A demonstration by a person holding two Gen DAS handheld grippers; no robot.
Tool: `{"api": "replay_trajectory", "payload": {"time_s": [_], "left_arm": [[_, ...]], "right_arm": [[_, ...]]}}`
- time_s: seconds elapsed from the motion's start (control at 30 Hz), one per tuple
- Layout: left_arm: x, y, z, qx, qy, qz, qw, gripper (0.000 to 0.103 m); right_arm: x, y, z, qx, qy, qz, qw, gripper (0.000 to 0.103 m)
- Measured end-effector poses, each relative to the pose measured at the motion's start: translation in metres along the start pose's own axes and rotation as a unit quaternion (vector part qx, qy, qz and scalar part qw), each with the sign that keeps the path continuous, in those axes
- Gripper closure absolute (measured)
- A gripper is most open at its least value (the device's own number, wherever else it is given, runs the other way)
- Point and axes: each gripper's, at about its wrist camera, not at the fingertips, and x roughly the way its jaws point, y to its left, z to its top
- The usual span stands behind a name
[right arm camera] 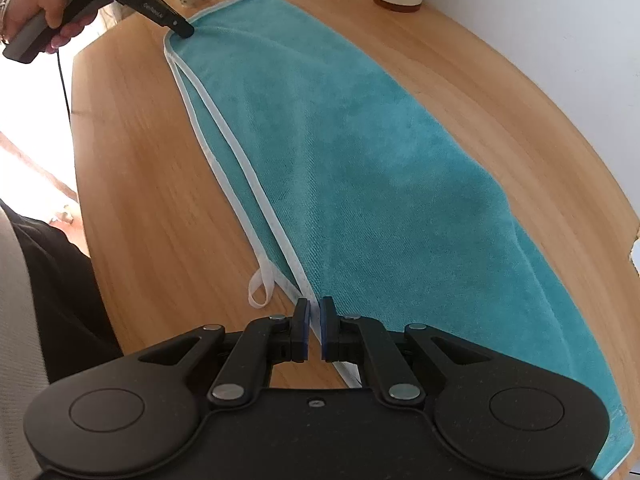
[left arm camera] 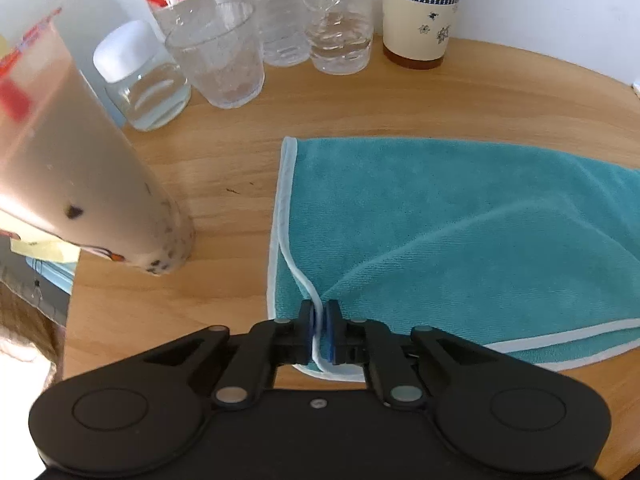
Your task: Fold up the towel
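We see one teal towel point(right arm camera: 360, 152) with a pale blue-white border, lying folded in half lengthwise on the wooden table point(right arm camera: 152, 168); its two bound edges run side by side along the near side, and a small hanging loop point(right arm camera: 262, 284) lies flat on the wood. Our left gripper point(left arm camera: 319, 330) pinches the white border at one end corner, its jaws closed on the cloth. Our right gripper point(right arm camera: 315, 330) sits at the opposite corner, jaws nearly together with a narrow gap; we cannot tell whether it grips the edge. At the table's far side we count three clear bottles, one glass tumbler point(left arm camera: 218, 56), one capped jar point(left arm camera: 140, 76), one patterned paper cup point(left arm camera: 420, 12) and one milk tea cup point(left arm camera: 80, 160).
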Motion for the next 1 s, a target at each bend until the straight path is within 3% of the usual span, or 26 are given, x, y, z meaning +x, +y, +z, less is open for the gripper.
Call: {"api": "replay_trajectory", "payload": {"time_s": [0.27,0.37,0.5,0.57,0.63,0.73,0.8,0.83,0.93,1.0], "left_arm": [[-0.012,0.012,0.005,-0.004,0.016,-0.002,0.9999,0.098],[-0.003,0.009,0.002,0.033,0.034,0.031,0.9984,0.099],[0.006,0.008,-0.001,0.051,0.049,0.034,0.9969,0.098],[0.005,0.007,0.001,0.052,0.053,0.039,0.9965,0.093],[-0.002,0.009,0.003,0.054,0.045,0.057,0.9959,0.069],[-0.015,0.011,0.008,0.057,0.033,0.076,0.9949,0.063],[-0.027,0.002,0.015,0.066,0.017,0.08,0.9944,0.063],[-0.03,-0.003,0.02,0.068,0.007,0.075,0.9948,0.063],[-0.028,-0.024,0.037,0.084,-0.005,0.055,0.9949,0.063],[-0.024,-0.036,0.047,0.09,-0.01,0.069,0.9935,0.063]], "right_arm": [[0.002,-0.002,0.0,0.007,-0.004,0.023,1.0,0.098],[0.012,0.006,-0.006,-0.016,0.01,0.008,1.0,0.095],[0.003,0.006,-0.021,-0.012,0.005,-0.016,1.0,0.09],[-0.014,-0.007,-0.035,0.029,-0.009,-0.022,0.999,0.082],[-0.037,-0.025,-0.054,0.081,-0.031,-0.037,0.996,0.074],[-0.058,-0.07,-0.09,0.188,-0.049,-0.099,0.976,0.073],[-0.065,-0.099,-0.108,0.257,-0.063,-0.149,0.953,0.073],[-0.067,-0.12,-0.116,0.302,-0.069,-0.178,0.934,0.073],[-0.067,-0.163,-0.127,0.376,-0.082,-0.218,0.897,0.074],[-0.063,-0.183,-0.129,0.4,-0.082,-0.224,0.885,0.079]]}}
